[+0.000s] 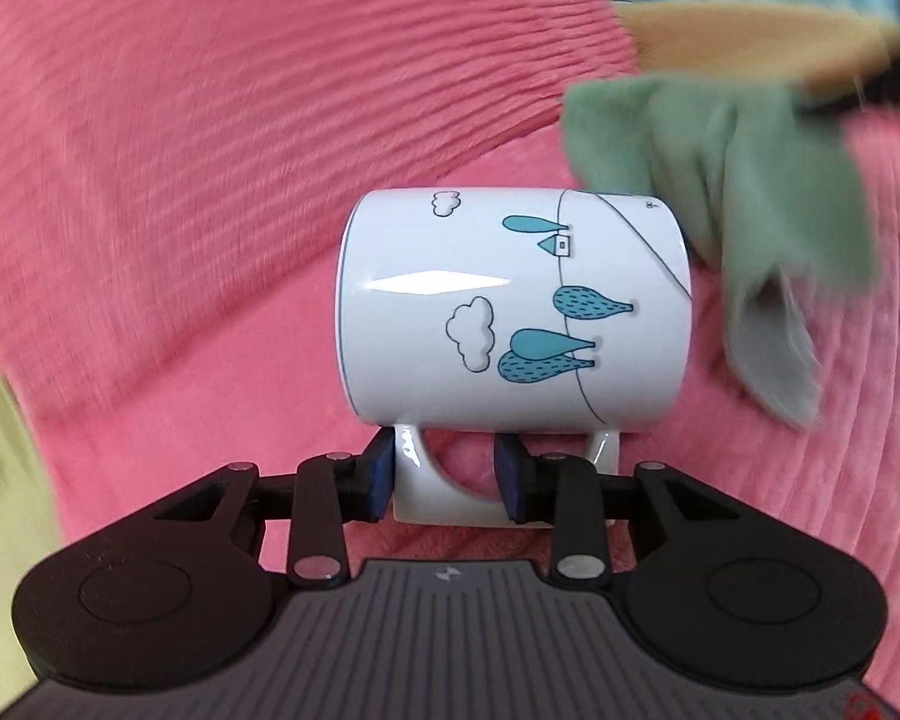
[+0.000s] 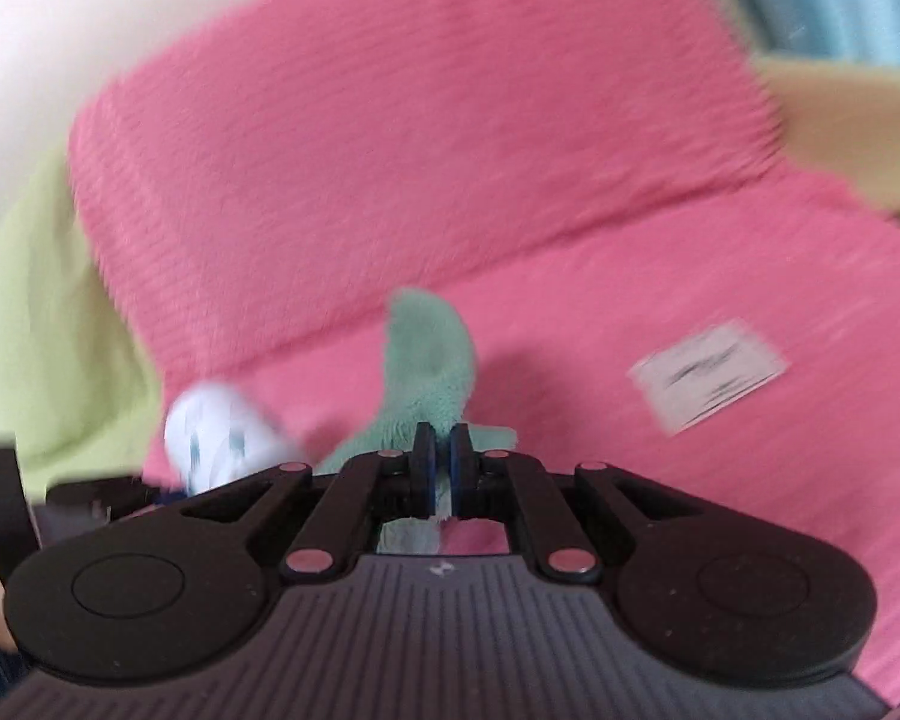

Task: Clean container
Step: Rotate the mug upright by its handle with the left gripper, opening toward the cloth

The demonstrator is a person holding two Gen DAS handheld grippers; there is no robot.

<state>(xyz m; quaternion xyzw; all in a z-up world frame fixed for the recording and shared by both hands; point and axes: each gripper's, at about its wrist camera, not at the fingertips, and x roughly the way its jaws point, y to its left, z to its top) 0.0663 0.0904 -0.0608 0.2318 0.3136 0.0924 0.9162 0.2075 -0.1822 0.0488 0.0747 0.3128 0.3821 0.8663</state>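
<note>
A white mug (image 1: 513, 306) printed with blue trees and clouds lies on its side in the air, rim to the left. My left gripper (image 1: 447, 480) is shut on the mug's handle (image 1: 426, 480), one blue pad inside the loop and one outside. A green cloth (image 1: 720, 180) hangs against the mug's base at the upper right. In the right wrist view my right gripper (image 2: 441, 468) is shut on that green cloth (image 2: 432, 360), which sticks up between the pads. The mug (image 2: 222, 426) shows blurred at the lower left there.
A pink ribbed cover (image 1: 210, 150) on a sofa fills the background in both views. A white label (image 2: 711, 375) lies on the pink seat (image 2: 720, 276). Yellow-green fabric (image 2: 36, 312) sits to the left, a tan surface (image 2: 858, 132) to the upper right.
</note>
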